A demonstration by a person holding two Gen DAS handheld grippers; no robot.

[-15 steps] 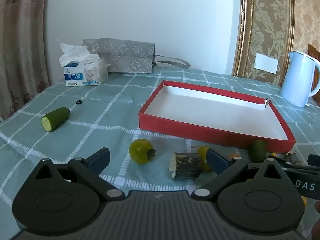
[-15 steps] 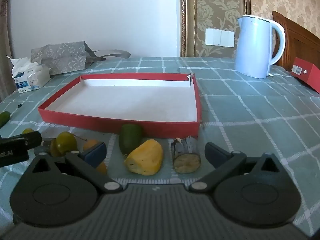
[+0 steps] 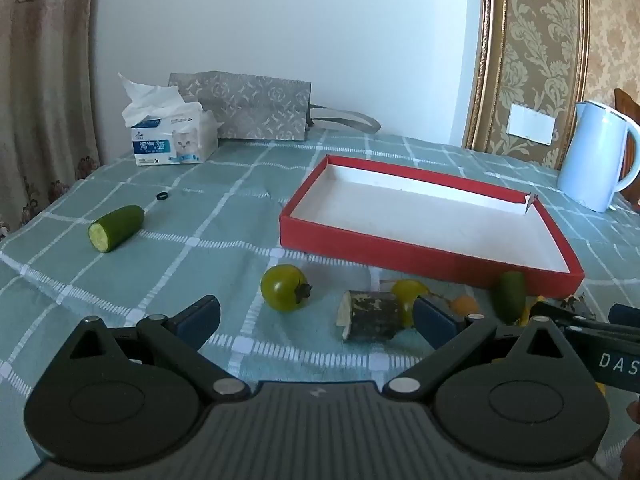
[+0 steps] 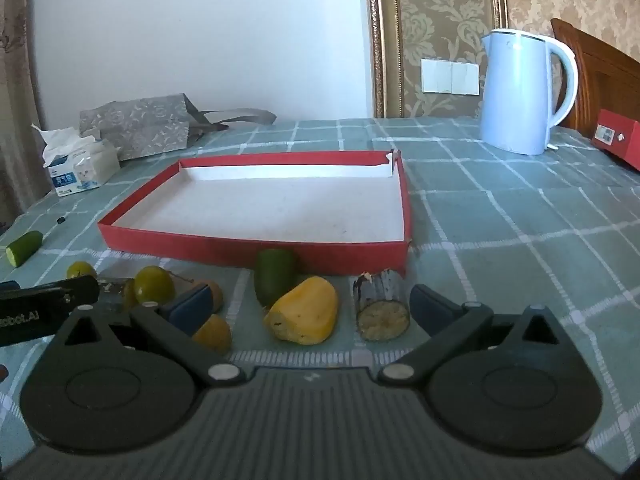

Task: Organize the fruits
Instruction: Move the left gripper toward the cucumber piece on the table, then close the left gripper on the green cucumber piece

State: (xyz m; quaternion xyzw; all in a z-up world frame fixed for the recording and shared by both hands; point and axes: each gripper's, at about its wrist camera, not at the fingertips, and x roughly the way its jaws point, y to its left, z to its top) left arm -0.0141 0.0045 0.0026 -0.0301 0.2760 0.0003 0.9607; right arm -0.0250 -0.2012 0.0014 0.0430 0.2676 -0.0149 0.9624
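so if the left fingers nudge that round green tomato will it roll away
Probably: the green tomato is round and smooth, lying free on the flat tablecloth. Its stem points sideways, so it may wobble rather than roll straight. The glossy skin could slip between the fingers.

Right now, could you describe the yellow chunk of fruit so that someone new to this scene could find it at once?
Start at the red tray in the middle of the checked tablecloth and look at the row of produce along its near wall. The yellow chunk lies there between a dark green piece and a dark-skinned cut stub. It alone is bright yellow and lumpy.
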